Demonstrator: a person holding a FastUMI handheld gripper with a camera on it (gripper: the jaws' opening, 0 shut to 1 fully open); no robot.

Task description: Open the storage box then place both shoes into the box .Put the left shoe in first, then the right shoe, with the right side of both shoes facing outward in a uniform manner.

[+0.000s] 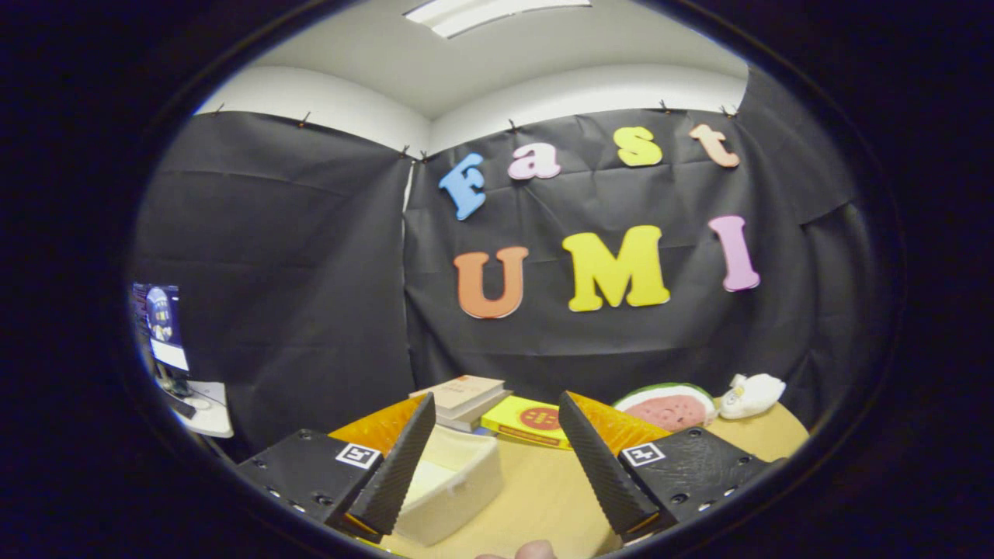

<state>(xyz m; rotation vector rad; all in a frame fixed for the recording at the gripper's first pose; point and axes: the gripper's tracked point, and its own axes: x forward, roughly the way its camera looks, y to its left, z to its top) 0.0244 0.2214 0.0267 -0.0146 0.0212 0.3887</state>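
Gripper (497, 435): fingers spread wide, nothing between them; inner pads (400, 466) ribbed, matt, rubbery-looking. Finger mounts matt hard plastic with recessed screws, paper-like marker tags stuck on. Table (543, 497) smooth pale wood-look laminate, slight sheen. Storage box (454, 481) just ahead of the left finger: cream, matt, probably fabric or soft plastic, hard to tell here. Books (466, 396) at 12 o'clock beyond the fingers: matt paper covers; yellow book (528, 419) glossier. Watermelon cushion (668, 404) and white toy (753, 392) at 1 o'clock: soft plush.
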